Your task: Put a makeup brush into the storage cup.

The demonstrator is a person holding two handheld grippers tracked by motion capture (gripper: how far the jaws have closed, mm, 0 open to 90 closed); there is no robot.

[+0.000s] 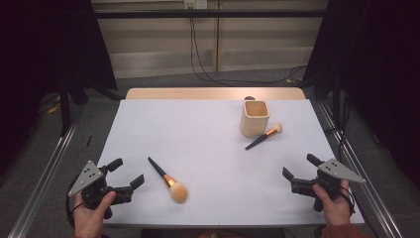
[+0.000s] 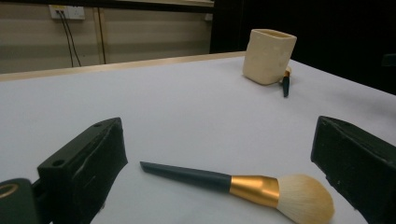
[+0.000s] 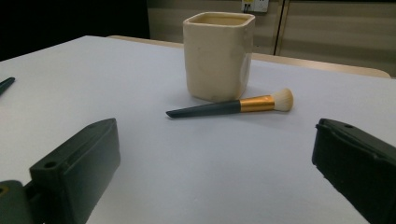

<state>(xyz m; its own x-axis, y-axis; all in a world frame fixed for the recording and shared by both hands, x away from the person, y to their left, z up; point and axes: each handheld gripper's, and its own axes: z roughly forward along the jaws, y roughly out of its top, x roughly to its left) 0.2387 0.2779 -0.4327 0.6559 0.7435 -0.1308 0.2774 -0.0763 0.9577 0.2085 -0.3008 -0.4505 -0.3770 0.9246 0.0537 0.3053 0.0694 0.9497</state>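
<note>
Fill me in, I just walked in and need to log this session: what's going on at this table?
A person holds a pair of tongs in each hand, both open and empty. The left tongs face the large makeup brush lying near them; the right tongs face the small brush, which lies beside the cream cup. Nothing has been picked up; both brushes rest flat on the white table.

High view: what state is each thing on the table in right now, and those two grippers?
Large brush: lying flat, untouched, bristles toward the person.
Small brush: lying flat beside the cup, bristle end nearest it; contact unclear.
Cup: upright, nothing visible inside.
Left gripper: open, holding nothing, facing the large brush.
Right gripper: open, holding nothing, facing the small brush.
</note>
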